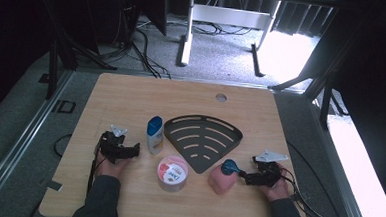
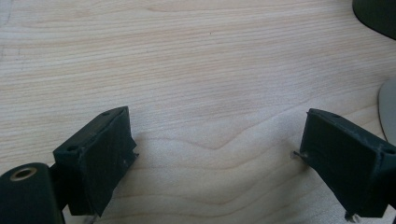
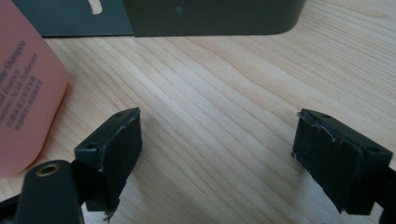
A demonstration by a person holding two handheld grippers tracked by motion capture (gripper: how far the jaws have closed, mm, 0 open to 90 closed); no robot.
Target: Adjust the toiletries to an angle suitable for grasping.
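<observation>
A dark fan-shaped slotted rack [image 1: 202,139] lies in the middle of the wooden table [image 1: 131,95]. Left of it stands a white bottle with a blue cap [image 1: 154,135]. In front are a round tub with a pink-and-white label [image 1: 172,172] and a pink shampoo bottle with a teal cap [image 1: 222,179]. My left gripper [image 1: 132,151] rests low beside the white bottle, jaws open over bare wood [image 2: 217,135]. My right gripper [image 1: 242,177] sits just right of the pink bottle [image 3: 23,93], open with nothing between its jaws [image 3: 217,135]; the rack's edge [image 3: 210,16] lies ahead.
A round cable hole [image 1: 221,97] is in the table's far side. The rack's corner [image 2: 378,16] and a pale curved edge [image 2: 388,112] show at the right of the left gripper view. Beyond the table are grey floor, cables and a desk frame [image 1: 225,20].
</observation>
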